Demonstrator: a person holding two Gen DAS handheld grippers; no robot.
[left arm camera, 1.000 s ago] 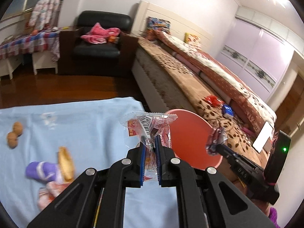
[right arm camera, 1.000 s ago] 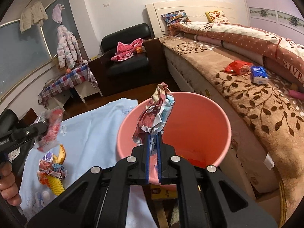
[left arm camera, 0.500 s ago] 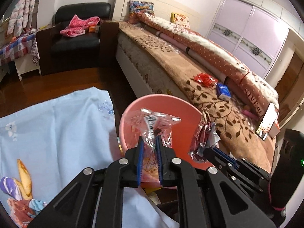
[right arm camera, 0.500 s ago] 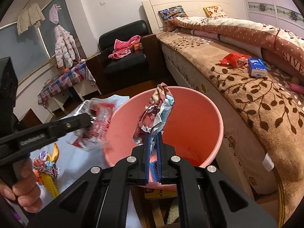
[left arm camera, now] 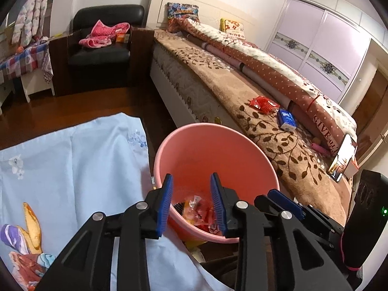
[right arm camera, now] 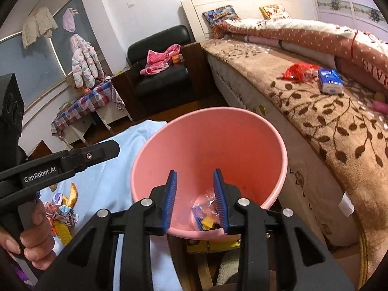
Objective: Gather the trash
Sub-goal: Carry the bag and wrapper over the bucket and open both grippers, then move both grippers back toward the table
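A pink bucket [left arm camera: 194, 135] [right arm camera: 242, 126] stands between the blue-clothed table and the bed. Several wrappers [left arm camera: 196, 212] [right arm camera: 206, 208] lie at its bottom. My left gripper [left arm camera: 191, 194] hangs over the bucket's near rim, its jaws opening with nothing between the blue pads. My right gripper [right arm camera: 195, 191] is over the same rim, its jaws opening too and nothing held. The right gripper's fingers [left arm camera: 286, 203] show beside mine in the left wrist view. More crumpled wrappers and a banana peel [left arm camera: 30, 220] [right arm camera: 61, 214] lie on the blue cloth [left arm camera: 72, 169].
A bed with a brown leaf blanket [left arm camera: 278, 135] runs along the right, bearing a red packet [left arm camera: 264, 104], a blue tissue pack [left arm camera: 287, 120] and a phone [left arm camera: 343, 157]. A black armchair [left arm camera: 101, 48] and a checked side table [right arm camera: 82, 106] stand behind. A hand [right arm camera: 36, 237] grips the left tool.
Both grippers opened and let go of their wrappers, which dropped into the bucket. The left gripper swung from over the blue cloth to above the bucket; the right stayed put.
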